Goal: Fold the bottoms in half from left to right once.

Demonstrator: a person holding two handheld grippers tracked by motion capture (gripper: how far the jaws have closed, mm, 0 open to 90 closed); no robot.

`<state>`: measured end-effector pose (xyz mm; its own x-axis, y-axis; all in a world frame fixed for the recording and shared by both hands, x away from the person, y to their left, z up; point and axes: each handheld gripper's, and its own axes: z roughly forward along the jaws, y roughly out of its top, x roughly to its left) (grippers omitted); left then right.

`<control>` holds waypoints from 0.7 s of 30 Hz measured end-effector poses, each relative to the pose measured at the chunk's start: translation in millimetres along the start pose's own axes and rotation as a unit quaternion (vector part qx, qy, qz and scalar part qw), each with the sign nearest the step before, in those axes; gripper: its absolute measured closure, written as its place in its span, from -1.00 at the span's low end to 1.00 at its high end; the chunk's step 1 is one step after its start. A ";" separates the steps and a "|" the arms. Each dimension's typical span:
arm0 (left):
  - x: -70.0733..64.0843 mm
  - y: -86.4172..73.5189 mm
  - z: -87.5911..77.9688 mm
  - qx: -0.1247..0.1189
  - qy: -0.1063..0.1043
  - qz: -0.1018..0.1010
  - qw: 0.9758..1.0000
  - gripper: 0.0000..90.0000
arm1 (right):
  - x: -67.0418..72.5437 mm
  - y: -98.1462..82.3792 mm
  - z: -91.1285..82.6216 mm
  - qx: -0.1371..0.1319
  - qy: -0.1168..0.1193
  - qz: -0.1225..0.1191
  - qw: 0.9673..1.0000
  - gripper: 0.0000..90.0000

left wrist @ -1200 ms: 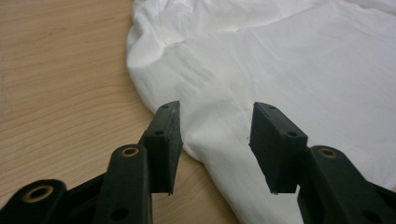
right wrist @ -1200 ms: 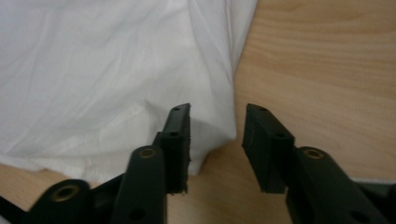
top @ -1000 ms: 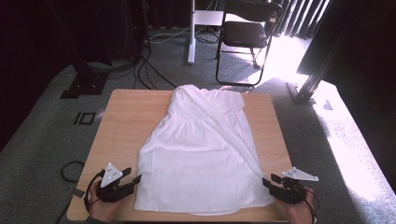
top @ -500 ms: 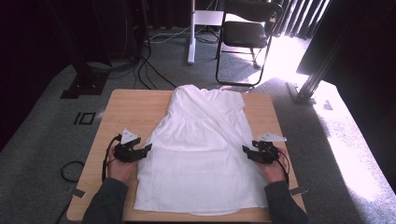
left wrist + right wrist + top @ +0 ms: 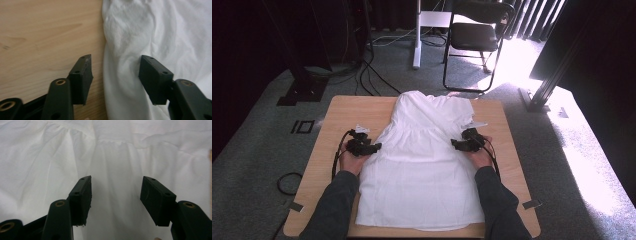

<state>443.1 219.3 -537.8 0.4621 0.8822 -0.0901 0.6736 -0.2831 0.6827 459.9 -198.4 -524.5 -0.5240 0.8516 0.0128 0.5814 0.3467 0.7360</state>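
Note:
A white dress (image 5: 424,165) lies flat on the wooden table (image 5: 342,112), neck end far, hem toward the person. My left gripper (image 5: 374,146) is at the dress's left edge near the waist. In the left gripper view its jaws have just been closing; the dress edge (image 5: 122,45) lies between them, one jaw over bare table (image 5: 45,30), and the pads (image 5: 82,72) do not press the cloth. My right gripper (image 5: 455,144) is at the right edge by the waist seam. Its jaws have been opening and stand apart over the gathered cloth (image 5: 112,150).
A black folding chair (image 5: 477,37) and a white stand post (image 5: 417,35) are behind the table on the carpet. Cables (image 5: 372,75) run across the floor at the back left. A black frame leg (image 5: 552,75) stands to the right. Bright sunlight falls on the right-hand floor.
Both hands have moved away from the person, from the hem corners up along the dress's sides to the waist. The dress lies as it did.

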 end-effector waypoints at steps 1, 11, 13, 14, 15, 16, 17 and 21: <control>-3.5 -2.0 3.0 0.007 -0.012 0.014 1.000 0.56 | 1.7 2.7 7.1 0.021 -0.007 -0.010 1.000 0.55; -15.6 -17.8 -35.6 -0.037 -0.025 0.021 0.999 0.96 | -46.3 10.2 -53.6 -0.078 -0.065 0.071 0.992 0.98; -19.4 -20.0 -34.0 -0.029 -0.021 0.024 0.999 0.95 | -56.1 1.3 -45.8 -0.055 -0.060 0.079 0.994 0.97; -19.4 -20.0 -34.0 -0.029 -0.021 0.024 0.999 0.91 | -56.1 1.3 -45.8 -0.055 -0.060 0.079 0.994 0.97; -21.6 -19.6 -30.1 -0.027 -0.016 0.028 0.999 0.78 | -56.5 -7.6 -32.0 -0.031 -0.071 0.071 0.994 0.96; -21.6 -19.6 -30.1 -0.027 -0.016 0.028 0.999 0.57 | -56.5 -7.6 -32.0 -0.031 -0.071 0.071 0.994 0.96; -21.1 -18.5 -30.3 -0.034 -0.015 0.022 0.999 0.44 | -57.6 -17.8 -18.3 -0.008 -0.081 0.076 0.994 0.93; -12.6 -0.5 -42.6 -0.080 -0.014 0.011 0.997 0.13 | -59.8 -28.4 -5.4 0.006 -0.082 0.094 0.992 0.81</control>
<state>412.4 224.4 -506.1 0.4933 0.8648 -0.0931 0.5643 -0.2367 0.7909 471.3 -261.3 -542.5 -0.2973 0.9541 0.0373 0.6677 0.1798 0.7224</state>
